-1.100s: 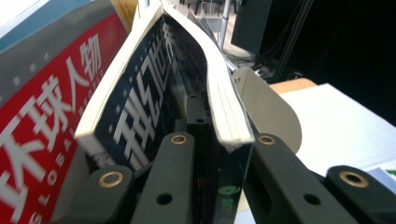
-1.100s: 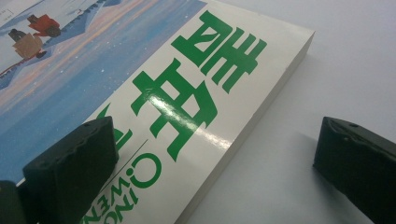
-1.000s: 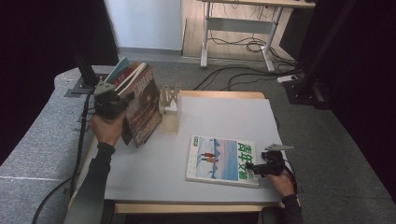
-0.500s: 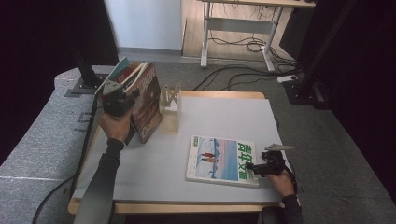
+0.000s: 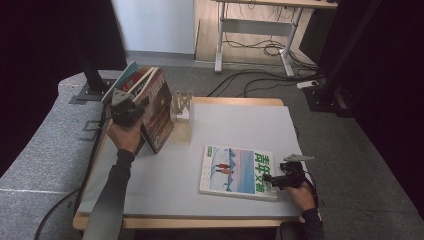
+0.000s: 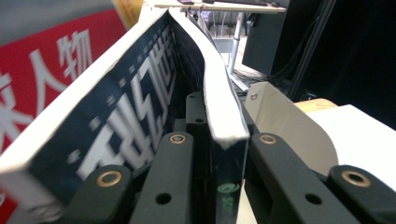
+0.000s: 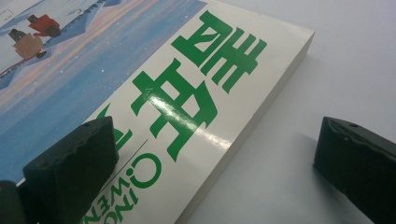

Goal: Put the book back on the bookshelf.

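My left gripper [image 5: 131, 109] is at the table's back left, shut on a thin dark book [image 5: 159, 119] that stands tilted against other upright books [image 5: 131, 76]. In the left gripper view my left gripper [image 6: 223, 140] pinches that dark book's [image 6: 228, 119] edge between both jaws. A magazine [image 5: 235, 169] with a blue snow scene and green characters lies flat at the front right. My right gripper [image 5: 278, 179] is low at its right edge, open. In the right gripper view my right gripper [image 7: 215, 156] straddles the magazine's [image 7: 154, 93] edge, one jaw over the cover, the other over bare table.
A pale wooden book stand [image 5: 182, 106] sits just right of the held book, and its curved white end plate [image 6: 285, 119] lies close beside the jaws. The grey table top [image 5: 240, 125] is ringed by a wooden rim. Desk legs and cables lie on the floor beyond.
My left hand has sunk a little and shifted slightly right with the dark book still in its jaws. The right gripper and the magazine have stayed put.
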